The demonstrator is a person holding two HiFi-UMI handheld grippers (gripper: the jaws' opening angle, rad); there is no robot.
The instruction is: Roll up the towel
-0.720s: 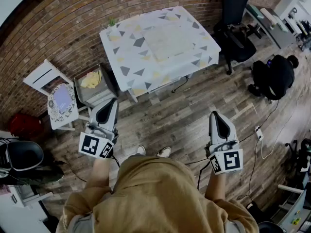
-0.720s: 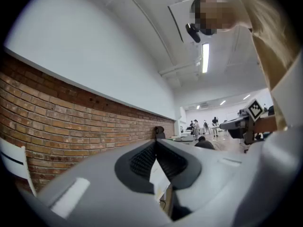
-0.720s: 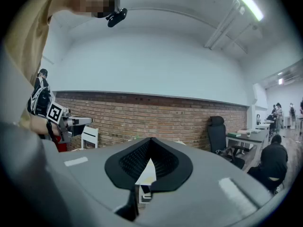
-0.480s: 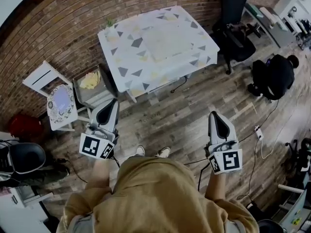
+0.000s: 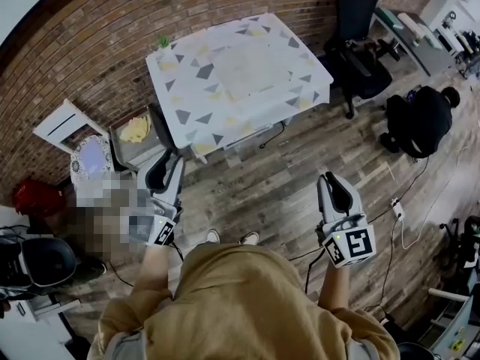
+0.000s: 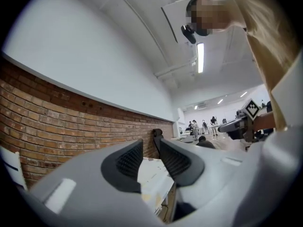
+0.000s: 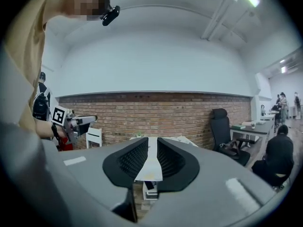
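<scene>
Left gripper has edged forward toward the table and rolled, so less of its marker cube's face shows. The right gripper has kept nearly the same place.

Count: two grippers, one table, one towel, one white chair, one grey box.

Both grippers are held out over the wooden floor, well apart from each other and short of the table. In the left gripper view the jaws are drawn almost together with only a narrow slit and nothing between them. In the right gripper view the jaws are likewise pressed nearly together and carry nothing.

The towel lies flat and unrolled, a pale square at the middle of the triangle-patterned tablecloth. A small green plant stands at the table's far left corner.

Nothing lies on the floor between the grippers and the table's near edge. A brick wall runs behind the table. A black office chair stands to the table's right, and a person in black is beyond it.

The grey box, just left of the table, holds a yellow cloth.
</scene>
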